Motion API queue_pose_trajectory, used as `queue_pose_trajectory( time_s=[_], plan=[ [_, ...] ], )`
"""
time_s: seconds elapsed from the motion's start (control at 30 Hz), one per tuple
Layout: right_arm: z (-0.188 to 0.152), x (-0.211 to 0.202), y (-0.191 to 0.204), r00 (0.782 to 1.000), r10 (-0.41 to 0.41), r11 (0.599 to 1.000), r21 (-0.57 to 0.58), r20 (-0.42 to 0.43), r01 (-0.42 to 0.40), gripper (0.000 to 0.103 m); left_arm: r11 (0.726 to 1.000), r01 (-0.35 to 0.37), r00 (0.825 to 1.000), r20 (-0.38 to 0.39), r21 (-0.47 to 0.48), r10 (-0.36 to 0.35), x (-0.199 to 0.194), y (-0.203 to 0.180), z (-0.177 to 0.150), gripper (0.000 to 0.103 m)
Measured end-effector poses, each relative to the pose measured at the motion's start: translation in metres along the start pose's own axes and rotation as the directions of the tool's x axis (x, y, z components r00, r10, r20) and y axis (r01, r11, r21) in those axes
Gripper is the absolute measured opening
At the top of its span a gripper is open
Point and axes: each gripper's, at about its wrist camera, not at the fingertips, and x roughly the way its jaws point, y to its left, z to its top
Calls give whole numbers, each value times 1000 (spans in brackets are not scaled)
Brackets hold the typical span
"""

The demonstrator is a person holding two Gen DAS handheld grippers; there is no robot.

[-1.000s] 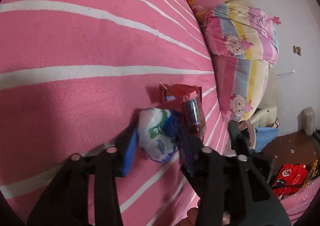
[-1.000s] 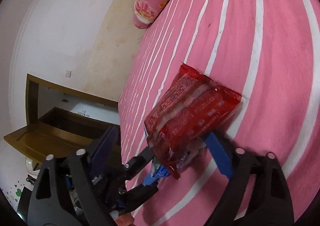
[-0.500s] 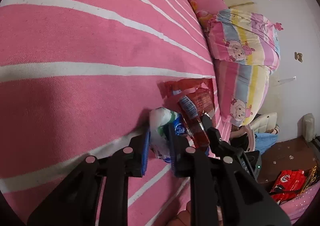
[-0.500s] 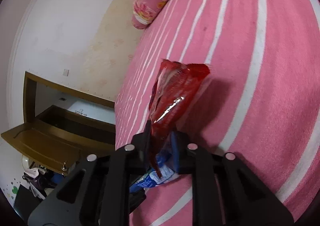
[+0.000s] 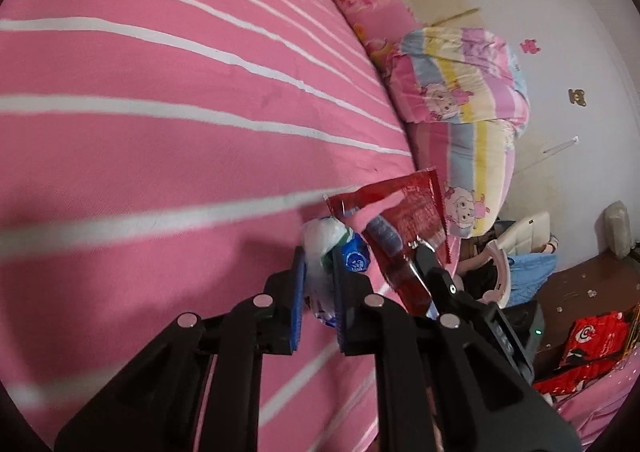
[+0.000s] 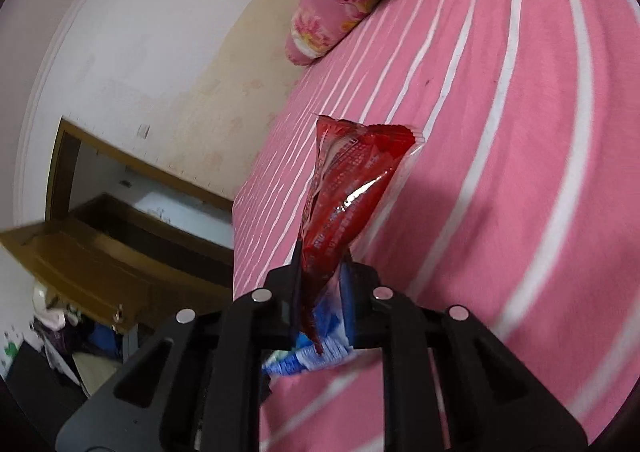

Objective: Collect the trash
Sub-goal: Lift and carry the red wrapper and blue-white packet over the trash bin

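Note:
My left gripper [image 5: 318, 272] is shut on a crumpled white, blue and green wrapper [image 5: 332, 244] just above the pink striped bed [image 5: 160, 131]. My right gripper [image 6: 320, 272] is shut on a red snack wrapper [image 6: 348, 187], lifted off the bed [image 6: 520, 131]. The red wrapper [image 5: 404, 223] and the right gripper's black body show right beside the left one in the left wrist view. The blue and white wrapper [image 6: 316, 352] shows below the right jaws.
Patterned pillows [image 5: 452, 91] lie along the bed's far edge by the wall. A red bag [image 5: 596, 336] lies on the floor at lower right. A wooden door and cabinet [image 6: 100, 232] stand left of the bed.
Both grippers closed, the left on the white and blue wrapper, the right on the red one. Both have lifted their wrappers off the bed.

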Motion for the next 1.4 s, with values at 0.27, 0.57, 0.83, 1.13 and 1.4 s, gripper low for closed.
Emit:
queue_pose_trajectory(
  time_s=[0.27, 0.57, 0.83, 1.13, 1.4],
  plan=[
    [-58, -67, 45, 1000, -21, 985, -171, 3, 21, 17, 997, -16, 996, 85, 78, 10, -77, -7, -70, 12],
    [-106, -125, 82, 999, -35, 941, -337, 23, 41, 17, 986, -31, 987, 159, 166, 4, -148, -27, -129, 12],
    [-139, -200, 96, 998, -43, 931, -360, 55, 60, 17, 982, -10, 983, 181, 190, -25, -193, -48, -172, 12],
    [-153, -284, 106, 992, -12, 921, -384, 127, 60, 17, 971, 44, 976, 196, 236, -92, -229, -88, -206, 12],
    [-147, -349, 103, 974, 0, 930, -359, 226, 83, 17, 944, 119, 977, 133, 309, -167, -227, -138, -230, 12]
  ],
)
